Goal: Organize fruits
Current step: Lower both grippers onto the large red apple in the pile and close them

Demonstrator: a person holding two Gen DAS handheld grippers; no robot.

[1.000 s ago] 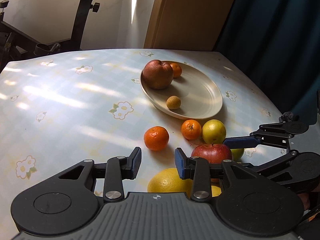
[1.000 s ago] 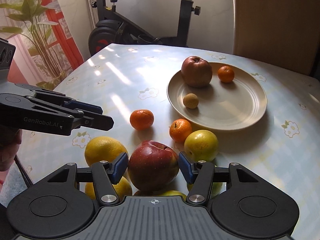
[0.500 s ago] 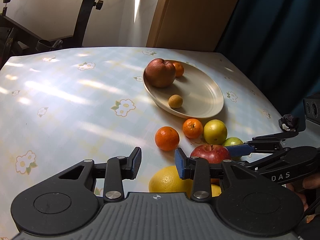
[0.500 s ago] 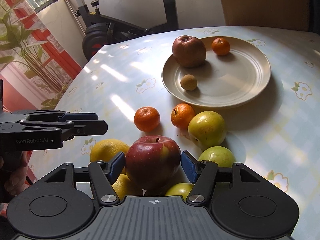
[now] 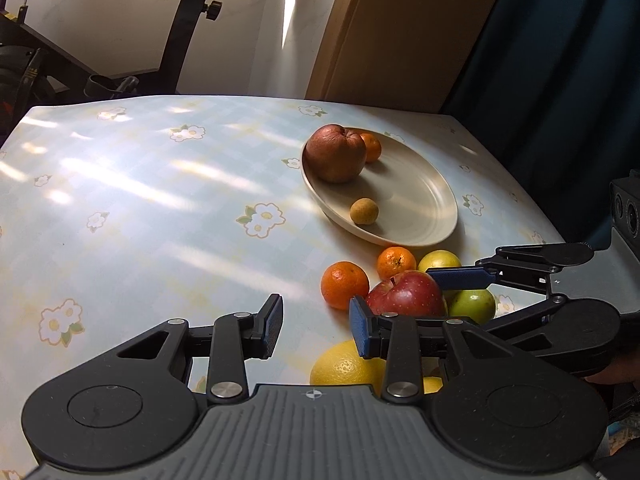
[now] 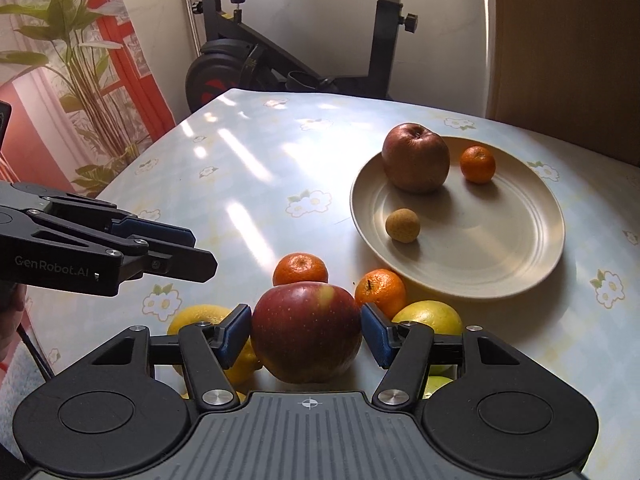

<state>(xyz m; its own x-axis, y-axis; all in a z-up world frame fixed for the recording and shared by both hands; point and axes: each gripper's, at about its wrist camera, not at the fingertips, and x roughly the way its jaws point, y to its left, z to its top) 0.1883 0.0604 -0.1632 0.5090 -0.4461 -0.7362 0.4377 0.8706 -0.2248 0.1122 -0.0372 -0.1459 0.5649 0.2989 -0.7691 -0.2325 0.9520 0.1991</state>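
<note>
Red and streaked with yellow, the apple [image 6: 307, 332] sits on the flowered tablecloth [image 6: 248, 184] amid loose mandarins, a lemon and green fruit, short of the cream plate [image 6: 500, 264]. It lies squarely between the right gripper [image 6: 307, 334] fingers, whose blue pads flank its widest part without clearly pressing; the jaws have just been shifting around it. The plate lies ahead and to the right. Beside it, the left gripper [image 5: 316, 326] hovers, fingers slightly parted, empty.
</note>
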